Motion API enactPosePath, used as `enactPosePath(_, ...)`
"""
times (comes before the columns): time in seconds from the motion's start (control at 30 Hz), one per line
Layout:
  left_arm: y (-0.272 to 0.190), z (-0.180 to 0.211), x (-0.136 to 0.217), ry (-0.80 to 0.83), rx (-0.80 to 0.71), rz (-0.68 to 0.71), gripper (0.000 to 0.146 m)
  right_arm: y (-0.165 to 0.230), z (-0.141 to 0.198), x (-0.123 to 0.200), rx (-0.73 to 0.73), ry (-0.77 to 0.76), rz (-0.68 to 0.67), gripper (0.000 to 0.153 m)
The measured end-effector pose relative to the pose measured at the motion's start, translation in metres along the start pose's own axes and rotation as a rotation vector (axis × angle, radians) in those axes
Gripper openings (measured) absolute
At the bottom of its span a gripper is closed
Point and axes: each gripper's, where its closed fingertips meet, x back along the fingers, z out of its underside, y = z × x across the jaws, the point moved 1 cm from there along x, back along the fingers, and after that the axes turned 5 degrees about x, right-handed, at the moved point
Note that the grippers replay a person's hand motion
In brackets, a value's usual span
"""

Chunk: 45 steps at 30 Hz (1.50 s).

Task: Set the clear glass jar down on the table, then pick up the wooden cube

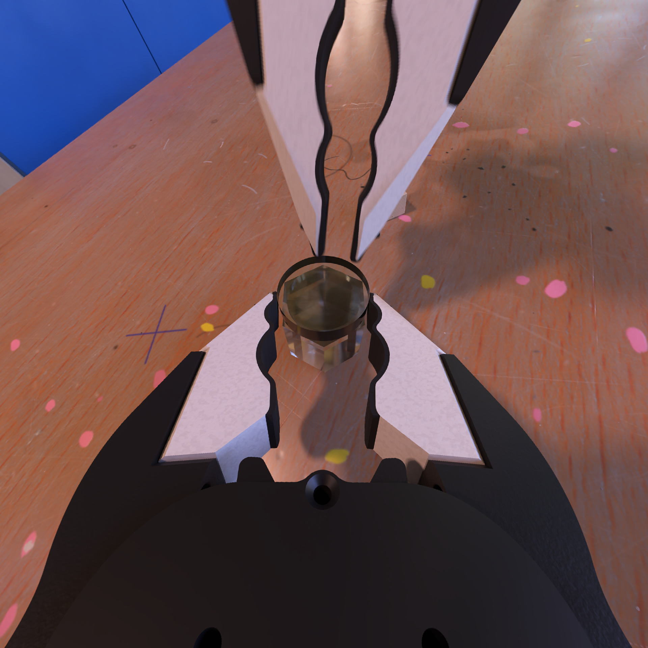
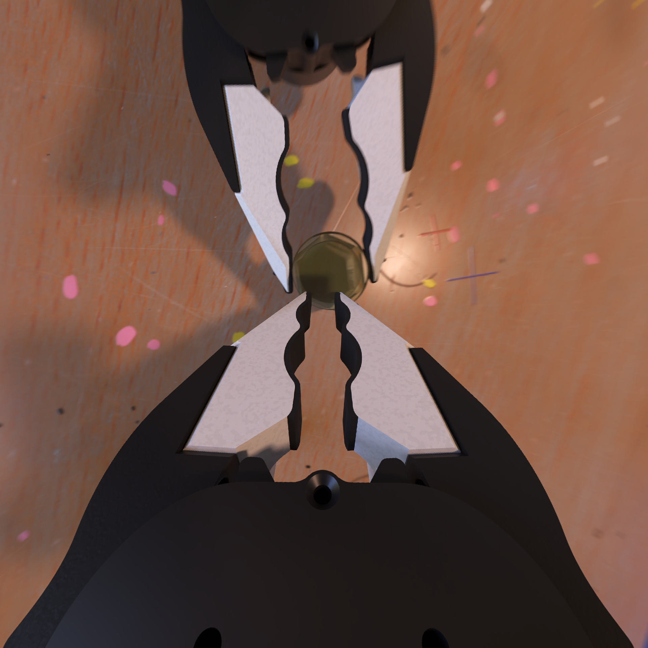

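Closest to the left wrist camera, the left tool [image 1: 322, 315] has its fingers spread on either side of the clear glass jar [image 1: 323, 308], the wavy pads hugging the band under its dark lid. Whether they press it or merely flank it cannot be told for certain, but they look clamped on it. The jar's faceted body hangs above the orange worktop [image 1: 140, 228], with its shadow falling apart from it nearer the camera, so I judge it not yet set down. Opposite, the right tool [image 1: 338, 256] points in with its tips just beside the far rim of the lid. A pale corner peeks out behind its finger, perhaps the wooden cube [image 1: 399, 207], though too little shows to be sure.

Nearest the right wrist camera, the right tool [image 2: 322, 294] shows a narrow gap between its fingers, holding nothing, tips at the edge of the jar [image 2: 328, 270]. The left tool [image 2: 331, 280] brackets the jar from the far side. No cube appears here.

By my reading the first step is unfinished, and the cube pickup has not begun.
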Motion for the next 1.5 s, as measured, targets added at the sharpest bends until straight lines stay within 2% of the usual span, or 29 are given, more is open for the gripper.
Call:
enactPosePath(0.07, 0.000, 0.000, 0.001, 0.000, 0.006, -0.006, 0.051, -0.006, -0.007, 0.019, 0.000, -0.083, 0.124, 0.013)
enactPosePath(0.1, 0.001, 0.000, 0.001, 0.001, 0.018, -0.008, 0.051, -0.009, -0.009, 0.031, -0.072, -0.148, 0.150, 0.014)
enactPosePath(0.2, 0.003, 0.001, 0.002, 0.010, 0.091, -0.017, 0.051, -0.016, 0.018, 0.060, -0.432, -0.263, 0.173, 0.016)
enactPosePath(0.3, 0.005, 0.002, 0.003, 0.016, 0.210, -0.046, 0.051, -0.007, 0.069, 0.057, -0.719, -0.167, 0.229, 0.019)
enactPosePath(0.37, 0.006, 0.003, 0.005, 0.017, 0.244, -0.065, 0.051, 0.008, 0.084, 0.043, -0.839, -0.110, 0.208, 0.025)
enactPosePath(0.5, 0.004, 0.003, 0.005, 0.031, 0.240, -0.100, 0.051, 0.028, 0.106, 0.021, -0.932, 0.045, 0.289, 0.032)
enactPosePath(0.6, 0.004, 0.000, 0.002, 0.046, 0.193, -0.120, 0.051, 0.042, 0.112, 0.008, -1.018, 0.082, 0.272, 0.034)
enactPosePath(0.73, 0.005, -0.002, -0.002, 0.041, 0.176, -0.123, 0.051, 0.044, 0.117, 0.007, -1.022, 0.147, 0.355, 0.033)
enactPosePath(0.8, 0.007, -0.005, 0.004, 0.014, 0.195, -0.119, 0.051, 0.046, 0.116, 0.007, -0.974, 0.165, 0.367, 0.022)
enactPosePath(0.83, 0.008, -0.009, 0.010, -0.020, 0.206, -0.114, 0.059, 0.046, 0.115, 0.007, -0.939, 0.172, 0.381, 0.020)
enactPosePath(0.9, 0.008, -0.014, 0.029, -0.093, 0.232, -0.094, 0.062, 0.051, 0.115, 0.010, -0.871, 0.204, 0.390, 0.020)
enactPosePath(0.97, 0.006, -0.014, 0.049, -0.135, 0.252, -0.055, 0.060, 0.055, 0.116, 0.018, -0.799, 0.236, 0.425, 0.020)
enactPosePath(1.07, -0.008, -0.009, 0.071, -0.155, 0.314, 0.069, 0.054, 0.065, 0.106, 0.035, -0.634, 0.198, 0.461, 0.020)
enactPosePath(1.2, -0.036, -0.023, 0.084, -0.191, 0.392, 0.234, 0.053, 0.079, 0.077, 0.059, -0.211, 0.225, 0.485, 0.020)
enactPosePath(1.3, -0.061, -0.047, 0.081, -0.210, 0.399, 0.344, 0.052, 0.091, 0.038, 0.063, 0.123, 0.180, 0.426, 0.020)
enactPosePath(1.43, -0.100, -0.067, 0.059, -0.116, 0.454, 0.531, 0.054, 0.097, 0.004, 0.061, 0.565, 0.209, 0.437, 0.020)
enactPosePath(1.5, -0.120, -0.068, 0.049, -0.044, 0.513, 0.620, 0.052, 0.098, -0.004, 0.064, 0.722, 0.196, 0.464, 0.020)
